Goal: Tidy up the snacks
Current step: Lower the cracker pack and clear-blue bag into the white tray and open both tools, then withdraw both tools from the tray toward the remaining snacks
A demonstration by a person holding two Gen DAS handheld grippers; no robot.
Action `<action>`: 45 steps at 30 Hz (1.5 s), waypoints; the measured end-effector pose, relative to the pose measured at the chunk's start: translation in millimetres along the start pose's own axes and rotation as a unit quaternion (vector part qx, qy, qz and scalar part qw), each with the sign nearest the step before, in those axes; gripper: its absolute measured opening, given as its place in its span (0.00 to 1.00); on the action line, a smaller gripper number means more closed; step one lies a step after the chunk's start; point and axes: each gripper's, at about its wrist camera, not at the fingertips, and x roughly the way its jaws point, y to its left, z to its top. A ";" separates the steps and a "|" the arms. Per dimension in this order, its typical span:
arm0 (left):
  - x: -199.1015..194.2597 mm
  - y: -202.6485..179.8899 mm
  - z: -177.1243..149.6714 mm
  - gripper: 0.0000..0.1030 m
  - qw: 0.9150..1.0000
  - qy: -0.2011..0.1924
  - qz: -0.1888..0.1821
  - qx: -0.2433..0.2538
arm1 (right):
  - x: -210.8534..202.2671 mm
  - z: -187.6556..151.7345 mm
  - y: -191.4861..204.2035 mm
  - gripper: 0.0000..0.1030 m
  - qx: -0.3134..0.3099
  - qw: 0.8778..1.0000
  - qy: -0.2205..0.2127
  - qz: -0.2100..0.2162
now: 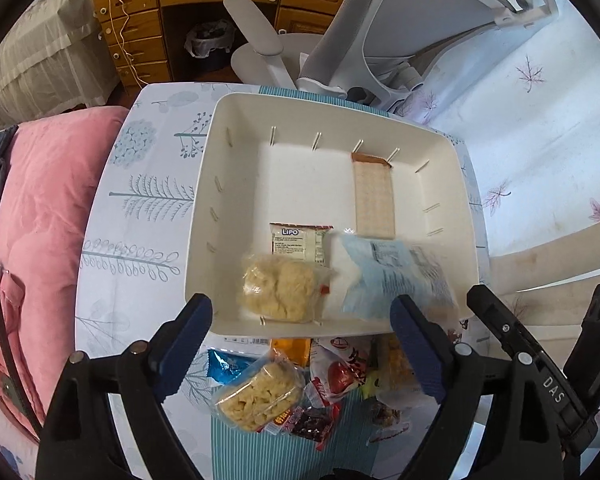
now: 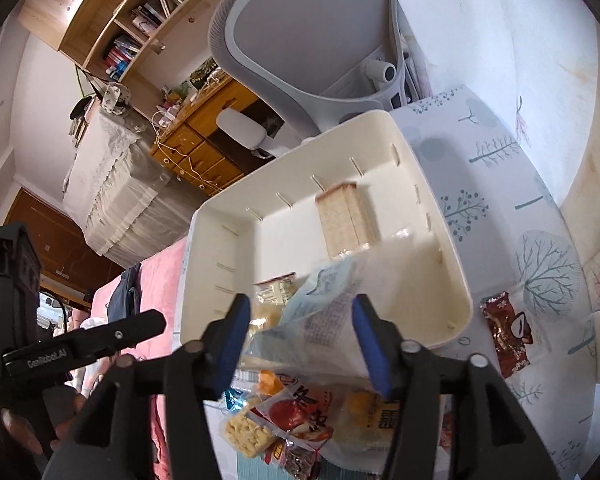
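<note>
A white plastic bin (image 1: pixel 204 208) (image 2: pixel 432 216) stands on the patterned table. In it lie a cracker pack (image 1: pixel 374 200) (image 2: pixel 342 220), a LIPO packet (image 1: pixel 300 240), a clear bag of yellow puffs (image 1: pixel 280 290) and a pale blue snack bag (image 1: pixel 392 276) (image 2: pixel 328 304), which looks blurred over the bin's near rim. A pile of loose snacks (image 1: pixel 300 392) (image 2: pixel 300 420) lies in front of the bin. My left gripper (image 1: pixel 300 344) is open and empty above the pile. My right gripper (image 2: pixel 300 340) is open, with the blue bag between and beyond its fingers.
A brown snack packet (image 2: pixel 508 332) lies on the table to the right of the bin. A grey office chair (image 1: pixel 400 40) stands behind the table. A pink quilt (image 1: pixel 40 240) lies to the left. A wooden desk (image 1: pixel 160 20) is at the back.
</note>
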 end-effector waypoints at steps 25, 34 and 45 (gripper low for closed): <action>-43.2 24.1 -72.9 0.87 0.993 0.003 -0.048 0.108 | -49.0 -90.1 22.4 0.69 0.070 0.995 -0.054 -0.054; -37.1 31.9 -108.4 0.87 0.985 0.042 -0.055 0.160 | -60.2 -149.0 26.4 0.69 0.108 0.986 -0.073 -0.104; -27.2 44.9 -139.0 0.87 0.983 0.077 -0.043 0.163 | -56.0 -196.2 19.3 0.69 0.088 0.982 -0.054 -0.157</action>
